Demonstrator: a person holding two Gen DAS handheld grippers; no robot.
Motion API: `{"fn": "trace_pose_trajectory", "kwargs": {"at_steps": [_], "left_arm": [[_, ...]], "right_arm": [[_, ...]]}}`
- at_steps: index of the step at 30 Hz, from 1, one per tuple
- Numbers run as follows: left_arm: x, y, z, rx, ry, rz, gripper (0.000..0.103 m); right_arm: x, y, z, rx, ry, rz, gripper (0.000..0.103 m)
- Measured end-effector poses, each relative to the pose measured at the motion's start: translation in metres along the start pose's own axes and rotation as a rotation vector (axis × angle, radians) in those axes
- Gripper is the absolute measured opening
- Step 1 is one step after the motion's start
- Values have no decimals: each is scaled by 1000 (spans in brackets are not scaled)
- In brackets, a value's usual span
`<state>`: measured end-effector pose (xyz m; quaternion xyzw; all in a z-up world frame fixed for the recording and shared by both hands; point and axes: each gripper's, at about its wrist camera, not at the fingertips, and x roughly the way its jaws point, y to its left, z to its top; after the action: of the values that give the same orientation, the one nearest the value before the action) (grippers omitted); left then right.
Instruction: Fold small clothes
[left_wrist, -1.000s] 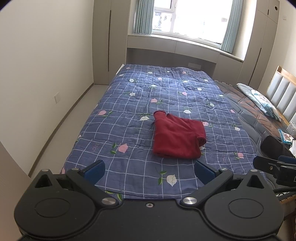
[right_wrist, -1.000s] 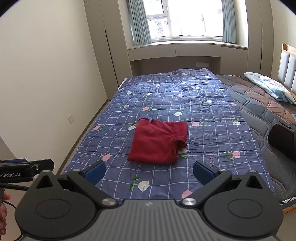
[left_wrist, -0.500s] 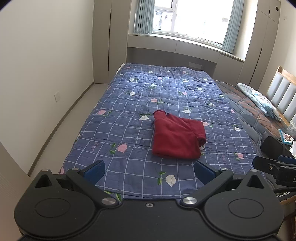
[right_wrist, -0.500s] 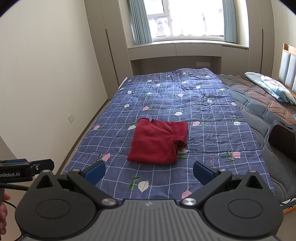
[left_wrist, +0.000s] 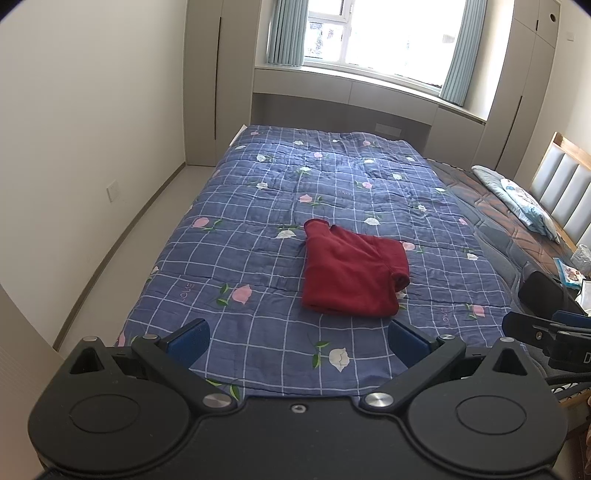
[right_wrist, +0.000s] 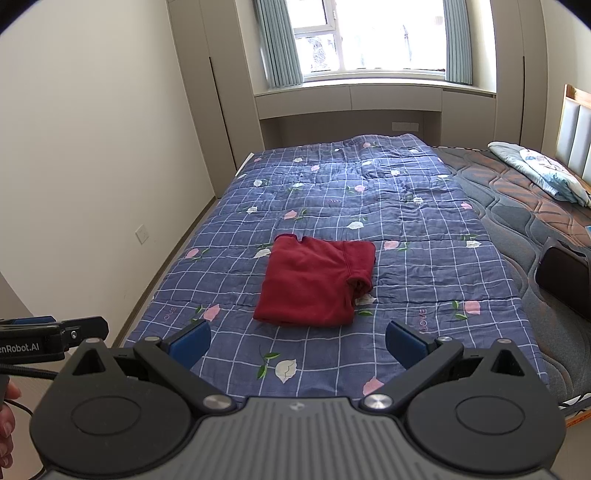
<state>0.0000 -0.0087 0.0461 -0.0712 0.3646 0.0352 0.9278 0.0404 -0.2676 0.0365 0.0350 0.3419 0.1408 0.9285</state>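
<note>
A wide bed (left_wrist: 491, 236) fills the room below the window (right_wrist: 373, 35); its dark quilted mattress shows bare on the right. Over most of it lies a soft blue quilt (left_wrist: 258, 266), checked with thin white lines and dotted with pink and white flowers. A pale printed pillow (right_wrist: 543, 173) rests near the padded headboard (left_wrist: 565, 188). On the middle of the quilt sits the red shirt (right_wrist: 314, 284), folded into a rough rectangle, one sleeve cuff rolled at its right edge. The left claw (left_wrist: 297, 341) and right claw (right_wrist: 297, 341) hang above the quilt's near edge, both released, blue pads spread wide, grasping nothing.
</note>
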Motion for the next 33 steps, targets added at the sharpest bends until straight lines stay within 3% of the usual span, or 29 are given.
{"fn": "trace_pose_trajectory", "kwargs": {"at_steps": [24, 33], "left_arm": [[12, 4, 5, -12, 48, 34, 102], [15, 13, 9, -15, 50, 8, 102]], "right_arm": [[3, 4, -2, 2, 17, -20, 103], [5, 11, -1, 12, 19, -45, 103]]}}
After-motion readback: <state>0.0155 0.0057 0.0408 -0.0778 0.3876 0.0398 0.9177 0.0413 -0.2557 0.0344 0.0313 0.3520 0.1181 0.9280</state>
